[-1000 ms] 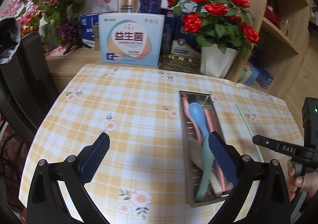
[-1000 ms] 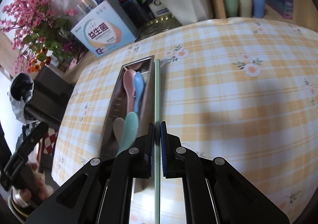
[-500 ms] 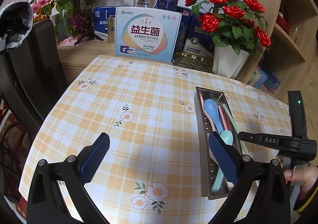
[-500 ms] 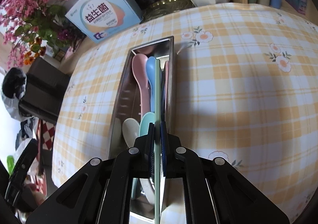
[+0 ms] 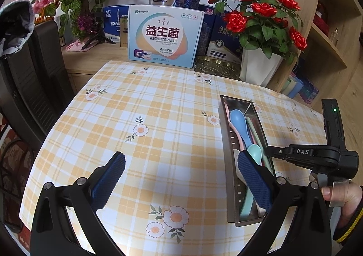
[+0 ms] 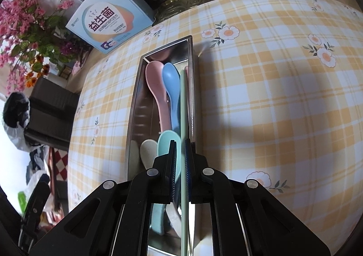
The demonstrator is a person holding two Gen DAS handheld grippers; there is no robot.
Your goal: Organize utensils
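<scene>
1. While the right gripper (image 6: 180,160) is hanging over the tray (image 6: 136,101), its jaws are standing a crack apart, having just been opening, with the green chopstick (image 6: 183,101) between them; grip or release: cannot tell.
2. Chopstick is lying lengthwise inside the tray along its right wall, beside the blue spoon (image 6: 171,83) and pink spoon (image 6: 154,78).
3. Teal spoon (image 6: 165,140) and cream spoon (image 6: 147,149) are lying at the near end.
4. Left gripper (image 5: 181,165) is hovering wide open and empty over the tablecloth (image 5: 158,101), one finger overlapping the tray.
</scene>
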